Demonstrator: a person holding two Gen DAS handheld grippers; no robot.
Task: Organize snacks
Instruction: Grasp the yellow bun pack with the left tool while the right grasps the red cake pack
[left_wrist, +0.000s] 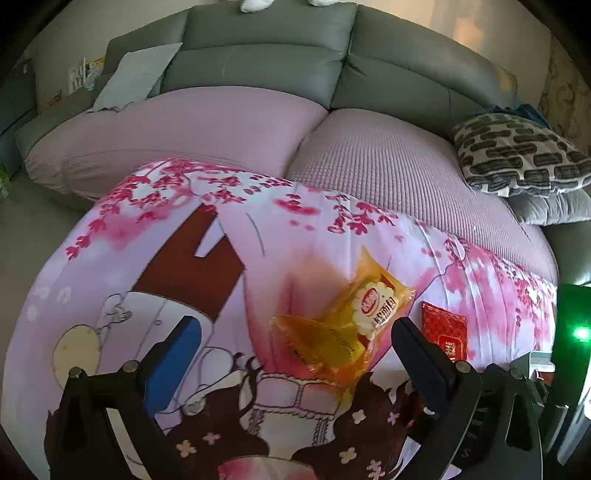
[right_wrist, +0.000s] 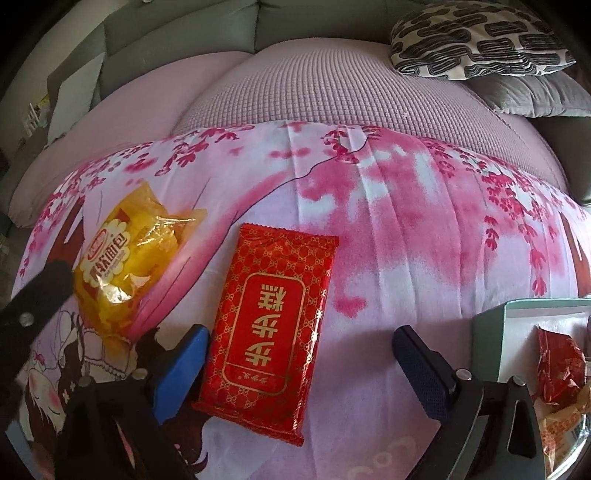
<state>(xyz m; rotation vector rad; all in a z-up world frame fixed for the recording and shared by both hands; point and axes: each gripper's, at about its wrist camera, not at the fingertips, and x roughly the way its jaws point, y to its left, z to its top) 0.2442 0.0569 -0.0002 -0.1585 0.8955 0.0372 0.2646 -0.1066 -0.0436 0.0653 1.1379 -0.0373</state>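
While both grippers' fingers gape wide and empty, the left gripper (left_wrist: 295, 350) frames the yellow pack (left_wrist: 347, 325), the right gripper (right_wrist: 301, 358) the red pack (right_wrist: 269, 332), likely bound for the box (right_wrist: 491, 332).

Dim, soft daylight; strong fisheye bending and dark corners; yellow snack packet (left_wrist: 347, 325) motion-blurred, glossy glare on wrappers

Across the middle and right of the right wrist frame the pink blanket (right_wrist: 388, 229) lies bare, leaving room to pass. The red packet (right_wrist: 266, 328) fills the lower centre, the yellow packet (right_wrist: 125, 258) the left, a box (right_wrist: 495, 332) the lower right, a patterned pillow (right_wrist: 476, 40) the upper right.
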